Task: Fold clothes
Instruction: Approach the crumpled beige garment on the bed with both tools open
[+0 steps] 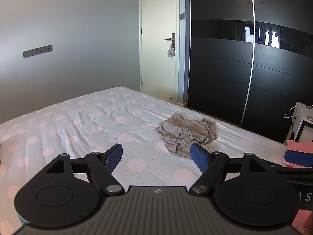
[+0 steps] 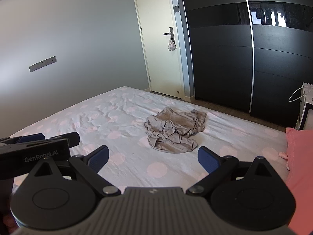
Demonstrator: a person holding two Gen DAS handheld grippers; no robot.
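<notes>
A crumpled grey-beige garment lies in a heap on the bed, which has a white sheet with pink dots. My left gripper hovers above the sheet, open and empty, a short way in front of the garment. My right gripper is open too, with nothing between its blue pads. It hangs just short of the heap's near edge. The left gripper's body shows at the left of the right wrist view. One of the right gripper's fingers shows at the right of the left wrist view.
A pink cloth lies at the bed's right edge. Beyond the bed stand a black sliding wardrobe and a cream door. A white box with a cable sits at the right.
</notes>
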